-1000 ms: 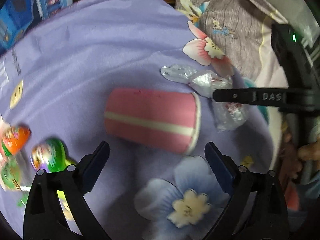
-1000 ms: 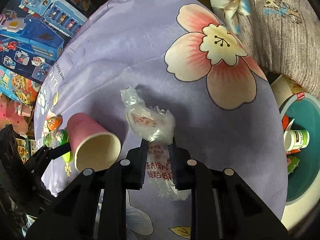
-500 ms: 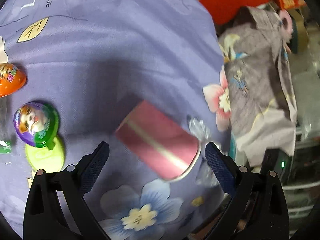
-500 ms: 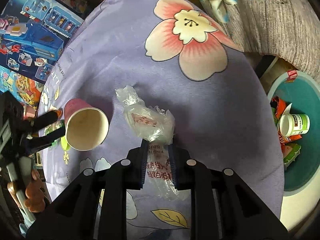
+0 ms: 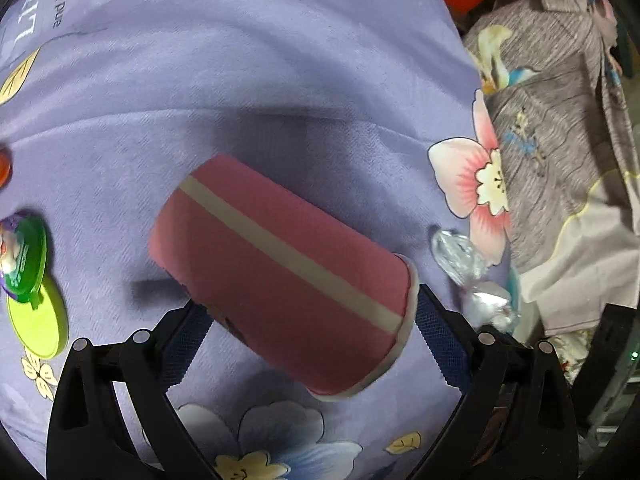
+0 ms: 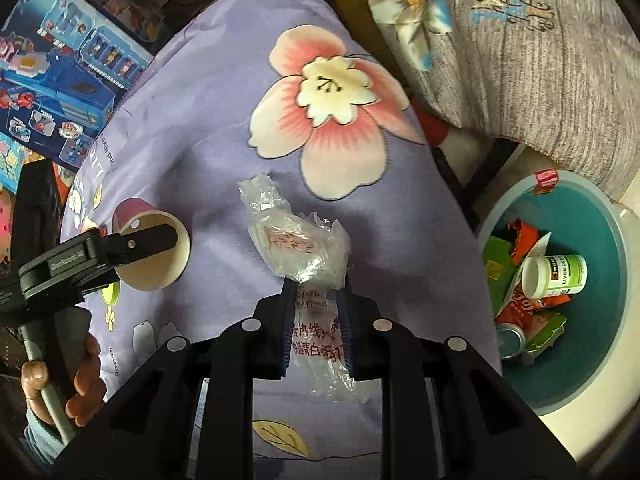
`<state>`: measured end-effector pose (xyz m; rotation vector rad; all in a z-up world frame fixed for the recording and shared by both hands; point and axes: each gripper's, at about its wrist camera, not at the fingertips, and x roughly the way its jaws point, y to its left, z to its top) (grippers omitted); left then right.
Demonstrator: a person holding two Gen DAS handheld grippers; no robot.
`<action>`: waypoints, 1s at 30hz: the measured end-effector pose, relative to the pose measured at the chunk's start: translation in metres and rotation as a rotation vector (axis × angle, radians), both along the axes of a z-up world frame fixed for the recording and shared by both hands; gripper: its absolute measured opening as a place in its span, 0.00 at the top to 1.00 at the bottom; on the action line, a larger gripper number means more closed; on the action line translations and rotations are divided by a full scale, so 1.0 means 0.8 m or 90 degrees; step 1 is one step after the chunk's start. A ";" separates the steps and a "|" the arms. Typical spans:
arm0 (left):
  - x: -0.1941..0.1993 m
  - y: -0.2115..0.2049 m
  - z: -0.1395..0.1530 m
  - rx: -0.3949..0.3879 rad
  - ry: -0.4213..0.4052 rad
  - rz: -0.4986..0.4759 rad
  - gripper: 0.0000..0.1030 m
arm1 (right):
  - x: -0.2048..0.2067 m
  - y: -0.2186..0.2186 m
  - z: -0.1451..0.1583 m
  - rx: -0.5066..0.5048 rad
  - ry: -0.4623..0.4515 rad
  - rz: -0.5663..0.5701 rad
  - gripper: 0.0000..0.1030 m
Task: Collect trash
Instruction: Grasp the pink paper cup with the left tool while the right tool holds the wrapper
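Observation:
A pink paper cup [image 5: 288,276] with a cream stripe lies on its side on the purple flowered cloth [image 5: 240,80]. My left gripper [image 5: 308,320] is open, its two fingers on either side of the cup. The cup [image 6: 154,256] and the left gripper also show in the right wrist view. My right gripper [image 6: 316,308] is shut on a crumpled clear plastic bag [image 6: 300,248] with red print, held just above the cloth. The bag [image 5: 468,272] also shows at the right of the left wrist view.
A teal trash bin [image 6: 592,360] stands on the floor at the right, holding a white bottle [image 6: 554,276] and wrappers. Round toys [image 5: 24,256] and a yellow-green lid [image 5: 38,320] lie at the cloth's left. Toy boxes [image 6: 52,80] stand behind. Grey bedding [image 6: 540,52] lies at the right.
My left gripper has moved forward so that its fingers now straddle the pink cup. My right gripper still holds the bag and has shifted a little; the bin shows more.

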<state>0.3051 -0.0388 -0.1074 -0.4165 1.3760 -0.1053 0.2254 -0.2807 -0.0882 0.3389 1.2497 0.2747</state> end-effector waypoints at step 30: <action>0.005 0.030 0.015 -0.015 -0.008 0.111 0.24 | 0.080 0.057 0.040 -0.111 0.009 0.129 0.81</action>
